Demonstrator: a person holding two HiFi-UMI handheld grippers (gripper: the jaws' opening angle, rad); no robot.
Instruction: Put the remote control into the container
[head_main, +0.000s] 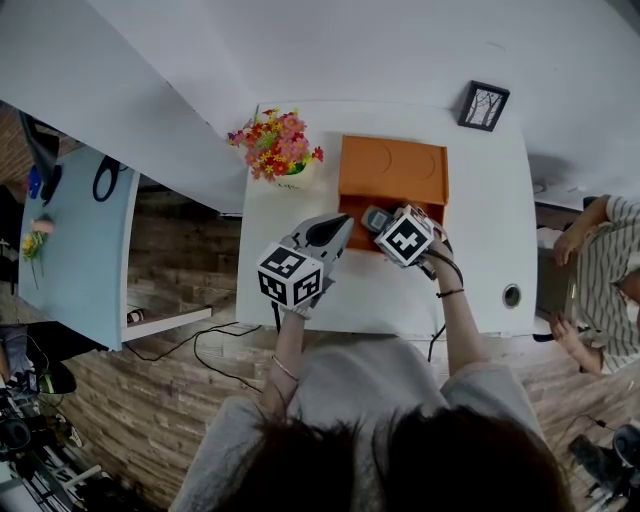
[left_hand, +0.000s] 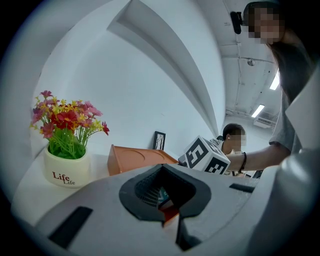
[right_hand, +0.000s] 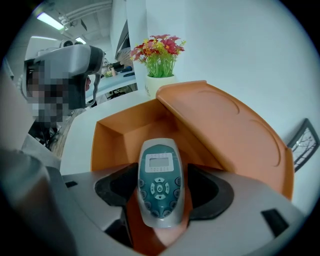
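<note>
A grey remote control (head_main: 374, 216) with a teal face (right_hand: 159, 182) lies lengthwise between the jaws of my right gripper (right_hand: 160, 196), over the front edge of the open orange container (right_hand: 107, 135). A thin gap shows beside the remote, so the pads do not press it. In the head view the right gripper (head_main: 380, 225) hangs at the container's (head_main: 392, 170) near opening, whose lid stands tilted up behind. My left gripper (head_main: 336, 232) rests just left of it with its jaws together and nothing in them; the left gripper view (left_hand: 165, 192) looks past them at the container (left_hand: 135, 157).
A white pot of red and yellow flowers (head_main: 280, 150) stands left of the container on the white table (head_main: 480, 260). A small black picture frame (head_main: 484, 105) sits at the back right corner. A person (head_main: 600, 270) sits beyond the table's right edge.
</note>
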